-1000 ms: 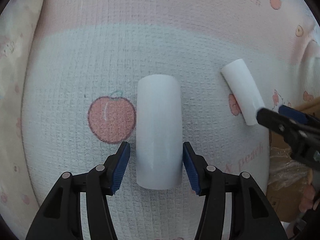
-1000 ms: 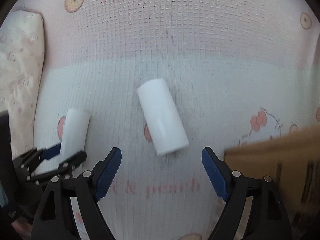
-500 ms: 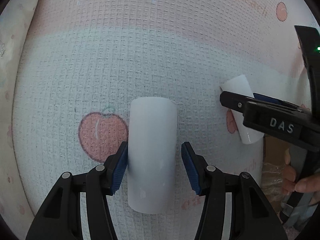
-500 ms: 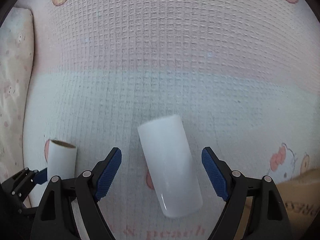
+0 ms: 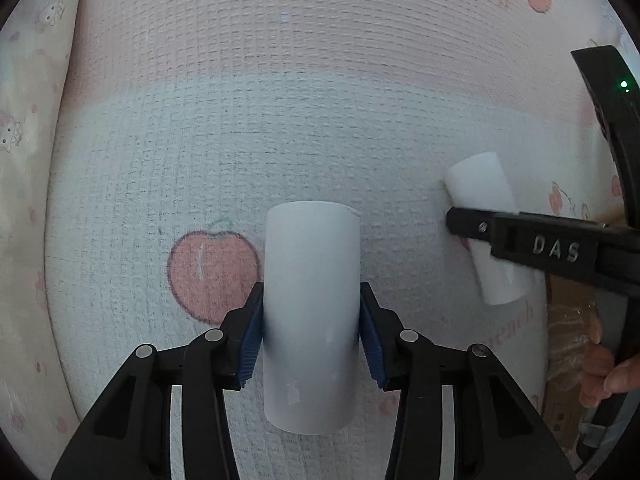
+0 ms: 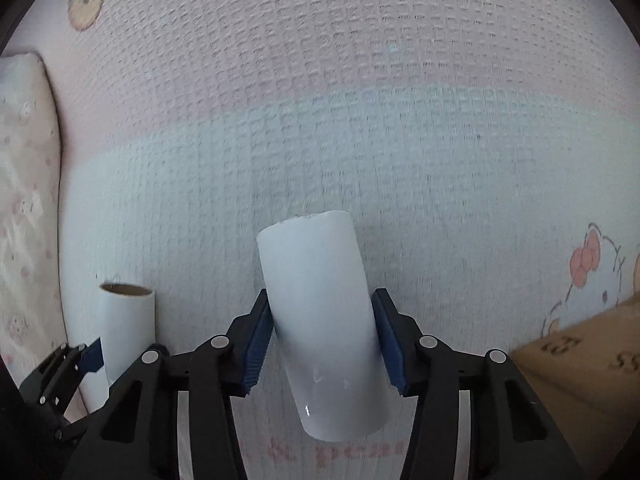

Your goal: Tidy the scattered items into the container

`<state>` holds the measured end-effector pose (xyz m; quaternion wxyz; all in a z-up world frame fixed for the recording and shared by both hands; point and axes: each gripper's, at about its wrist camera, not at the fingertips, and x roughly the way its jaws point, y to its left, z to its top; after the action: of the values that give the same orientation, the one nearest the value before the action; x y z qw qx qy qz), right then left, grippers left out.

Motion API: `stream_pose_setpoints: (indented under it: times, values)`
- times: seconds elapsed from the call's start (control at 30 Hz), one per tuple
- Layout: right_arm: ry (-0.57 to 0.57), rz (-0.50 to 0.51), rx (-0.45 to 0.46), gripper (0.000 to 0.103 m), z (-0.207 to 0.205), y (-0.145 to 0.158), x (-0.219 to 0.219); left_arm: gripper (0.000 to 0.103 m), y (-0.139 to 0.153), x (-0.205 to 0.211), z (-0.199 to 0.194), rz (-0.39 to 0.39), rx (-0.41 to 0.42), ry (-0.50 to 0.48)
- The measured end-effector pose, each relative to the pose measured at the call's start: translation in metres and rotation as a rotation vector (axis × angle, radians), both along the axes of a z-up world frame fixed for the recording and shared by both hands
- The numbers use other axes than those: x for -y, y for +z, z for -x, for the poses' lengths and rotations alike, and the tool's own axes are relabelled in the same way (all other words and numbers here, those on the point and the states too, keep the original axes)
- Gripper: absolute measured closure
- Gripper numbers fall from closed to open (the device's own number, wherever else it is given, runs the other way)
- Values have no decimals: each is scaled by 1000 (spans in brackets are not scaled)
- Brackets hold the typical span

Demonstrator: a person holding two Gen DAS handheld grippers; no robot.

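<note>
Two white rolls lie on a waffle-weave blanket. In the left wrist view my left gripper (image 5: 311, 332) is shut on one white roll (image 5: 311, 300), its blue pads pressed on both sides. The second white roll (image 5: 486, 216) lies to the right under my right gripper's finger (image 5: 532, 244). In the right wrist view my right gripper (image 6: 322, 340) is shut on that second roll (image 6: 320, 312), which lies slightly tilted. The first roll (image 6: 126, 320), with a brown cardboard core, shows at lower left with the left gripper's tip (image 6: 90, 356) beside it.
A brown cardboard box (image 6: 580, 364) sits at the lower right of the right wrist view, and its edge with crinkled plastic (image 5: 568, 340) shows beside the person's hand (image 5: 608, 376) in the left view. A cream printed pillow (image 6: 24, 208) lies along the left.
Both grippers moved forward over their rolls and closed. The left jaws went from near the roll to pressing it; the right jaws went from wide open to gripping the second roll.
</note>
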<state>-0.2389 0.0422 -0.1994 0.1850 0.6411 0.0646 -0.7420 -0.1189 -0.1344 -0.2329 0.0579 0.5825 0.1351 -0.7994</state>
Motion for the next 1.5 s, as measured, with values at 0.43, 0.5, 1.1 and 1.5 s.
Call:
stream_pose_setpoints:
  times: [0.43,0.5,1.1,1.5]
  values:
    - [10,-5,21,58,-58,17,-5,56,36,14,-40,-23,-50,20]
    - [4,13,6,58,-65,27,-8,56,45,13,-44,-2,-67,12]
    - [4,158,-124,64,-104,100,-18,56,121,-30,-77,134,-219,-80]
    - [-30,267,-193,64,-107,146,-58,56,149,-57,-82,170,-258,-142]
